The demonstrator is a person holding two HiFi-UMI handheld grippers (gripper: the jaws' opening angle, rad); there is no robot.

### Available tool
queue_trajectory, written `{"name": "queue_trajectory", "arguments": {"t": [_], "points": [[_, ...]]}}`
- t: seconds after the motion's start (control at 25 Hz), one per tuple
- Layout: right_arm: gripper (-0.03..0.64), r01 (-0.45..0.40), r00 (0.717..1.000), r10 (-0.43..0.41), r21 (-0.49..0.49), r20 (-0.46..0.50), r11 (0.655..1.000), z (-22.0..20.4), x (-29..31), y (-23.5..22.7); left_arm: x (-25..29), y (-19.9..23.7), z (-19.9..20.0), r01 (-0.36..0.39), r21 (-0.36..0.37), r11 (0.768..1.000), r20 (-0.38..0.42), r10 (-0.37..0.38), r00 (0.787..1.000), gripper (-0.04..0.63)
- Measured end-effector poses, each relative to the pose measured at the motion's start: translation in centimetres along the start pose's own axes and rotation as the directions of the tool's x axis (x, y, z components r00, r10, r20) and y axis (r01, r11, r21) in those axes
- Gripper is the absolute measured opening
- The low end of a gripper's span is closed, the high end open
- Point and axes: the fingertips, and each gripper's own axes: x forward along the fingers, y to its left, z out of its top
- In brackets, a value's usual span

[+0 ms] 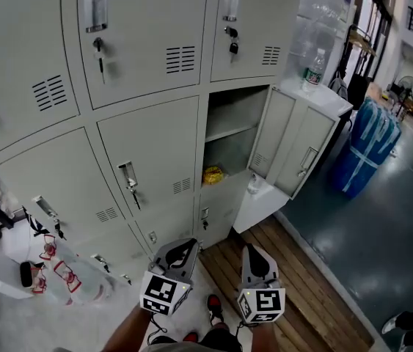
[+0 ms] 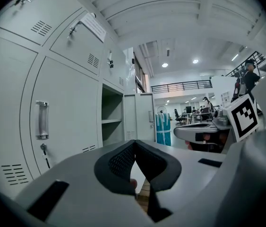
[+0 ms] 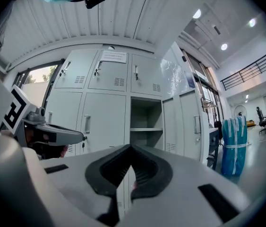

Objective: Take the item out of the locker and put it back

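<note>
A grey locker bank fills the head view. One compartment (image 1: pixel 229 141) stands open, its door (image 1: pixel 294 149) swung out to the right. A yellow item (image 1: pixel 213 174) lies inside, below the shelf. My left gripper (image 1: pixel 186 246) and right gripper (image 1: pixel 253 253) hang side by side low in front of the lockers, well short of the opening, both shut and empty. The left gripper view shows its jaws (image 2: pixel 134 146) meeting at the tip, with the open compartment (image 2: pixel 112 122) ahead. In the right gripper view the jaws (image 3: pixel 131 150) are also together, facing the open compartment (image 3: pixel 146 126).
A low white cabinet (image 1: pixel 322 97) with a water bottle (image 1: pixel 312 68) on top stands right of the open door. A blue wrapped bundle (image 1: pixel 373 141) sits beyond it. Wooden boards (image 1: pixel 294 270) run along the locker base. White clutter (image 1: pixel 52 270) lies at lower left.
</note>
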Motion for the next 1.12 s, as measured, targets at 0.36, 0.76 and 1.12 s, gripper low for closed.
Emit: {"name": "queue_trajectory", "arguments": {"t": [0.36,0.76,1.12], "points": [[0.017,-0.098,0.995,0.098,-0.001,-0.008,0.995,-0.8,11.8,-5.2,9.6,5.4,0.4,-0.116,-0.014,0.993,-0.004,0.116,0.993,0.023],[0.017,-0.216,0.974,0.218,0.035,-0.067,0.976,-3.3,23.2,-9.4,18.5,10.0,-0.7,-0.22,-0.065,0.973,-0.065,0.216,0.974,0.023],[0.017,-0.294,0.943,0.302,0.072,-0.141,0.953,-7.8,28.9,-10.2,22.8,11.6,-4.1,-0.267,-0.101,0.958,-0.15,0.25,0.956,0.023]]}}
